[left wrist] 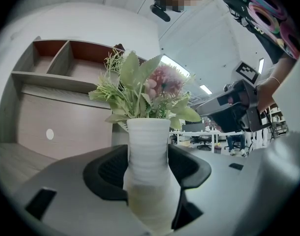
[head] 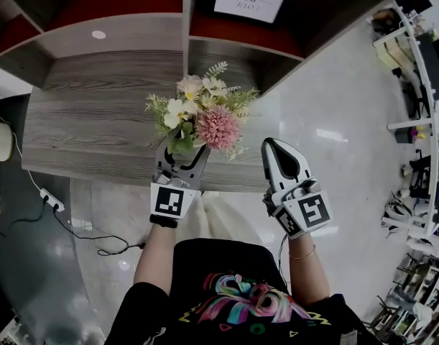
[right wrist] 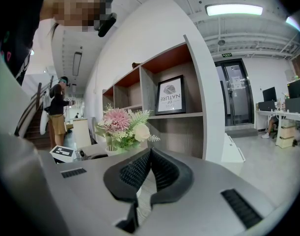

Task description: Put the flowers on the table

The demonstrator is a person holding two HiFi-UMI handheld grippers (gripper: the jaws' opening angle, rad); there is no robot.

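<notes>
1. Left gripper (head: 181, 152): your jaws are clamped on the white ribbed vase (left wrist: 149, 149), one black pad on each side of its narrow neck. The vase stands upright. The bouquet (head: 203, 112) of pink, white and cream blooms with green leaves rises from its mouth.
2. Position of the bouquet: in the head view it sits over the near edge of the grey wood-grain table (head: 90, 124), toward the table's right end. No view shows whether the vase base touches the tabletop.
3. Right gripper (head: 271, 146): your jaws are pressed together at the tips, with nothing between them. The gripper is held just right of the bouquet and apart from it, beyond the table's right end and over the pale floor (head: 334, 106).
4. Background: a shelf unit (right wrist: 154, 82) stands behind the table and holds a framed sign (right wrist: 170, 95).
</notes>
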